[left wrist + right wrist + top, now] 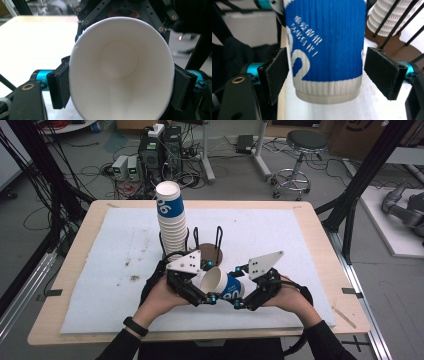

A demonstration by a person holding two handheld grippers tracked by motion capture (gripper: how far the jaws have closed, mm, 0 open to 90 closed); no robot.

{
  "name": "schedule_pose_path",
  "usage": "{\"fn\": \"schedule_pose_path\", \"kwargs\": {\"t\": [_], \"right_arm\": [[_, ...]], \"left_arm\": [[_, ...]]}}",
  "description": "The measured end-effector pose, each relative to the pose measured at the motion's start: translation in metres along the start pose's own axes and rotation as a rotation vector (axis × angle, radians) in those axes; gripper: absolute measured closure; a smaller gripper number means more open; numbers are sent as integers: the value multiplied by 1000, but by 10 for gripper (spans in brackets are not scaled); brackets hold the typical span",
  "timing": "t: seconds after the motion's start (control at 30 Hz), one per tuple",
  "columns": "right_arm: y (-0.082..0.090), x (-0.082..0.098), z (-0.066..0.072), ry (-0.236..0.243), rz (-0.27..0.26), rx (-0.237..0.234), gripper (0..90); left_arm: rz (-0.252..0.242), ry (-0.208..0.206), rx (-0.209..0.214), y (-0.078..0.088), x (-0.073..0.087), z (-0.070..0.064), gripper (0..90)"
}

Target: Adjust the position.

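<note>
From above, I held a paper cup (224, 285) sideways over the counter (300, 245), before the cup stack (171, 220) in its wire rack (207, 240). My left jaws squeezed its rim (120, 75). My right jaws stood apart, clear of its base (327, 92).

Cup (325, 50) rim beyond frame's top

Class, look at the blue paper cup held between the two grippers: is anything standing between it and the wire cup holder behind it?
Nothing visible does. The blue paper cup lies on its side, gripped at its rim by the left gripper, just in front of the wire cup holder; bare white mat lies around them.
</note>
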State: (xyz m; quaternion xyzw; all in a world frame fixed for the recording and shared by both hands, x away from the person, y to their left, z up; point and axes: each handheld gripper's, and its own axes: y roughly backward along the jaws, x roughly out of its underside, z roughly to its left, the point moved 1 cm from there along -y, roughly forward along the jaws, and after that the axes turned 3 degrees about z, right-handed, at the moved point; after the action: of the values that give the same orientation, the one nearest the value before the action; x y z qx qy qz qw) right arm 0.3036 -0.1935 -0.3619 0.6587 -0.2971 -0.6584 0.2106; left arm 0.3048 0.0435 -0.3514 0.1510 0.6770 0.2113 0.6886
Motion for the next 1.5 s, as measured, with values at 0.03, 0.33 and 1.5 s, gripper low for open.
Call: {"fn": "schedule_pose_path", "kwargs": {"t": [0.03,0.33,1.5], "right_arm": [[-3,0,0,11,16,4,229],[-4,5,-4,-21,-68,-37,298],[5,6,-4,-83,-205,-22,221]], "left_arm": [[13,-9,0,-1,-1,-1,208],[-104,23,-32,1,-3,1,161],[-359,132,23,-2,-3,6,218]]}}
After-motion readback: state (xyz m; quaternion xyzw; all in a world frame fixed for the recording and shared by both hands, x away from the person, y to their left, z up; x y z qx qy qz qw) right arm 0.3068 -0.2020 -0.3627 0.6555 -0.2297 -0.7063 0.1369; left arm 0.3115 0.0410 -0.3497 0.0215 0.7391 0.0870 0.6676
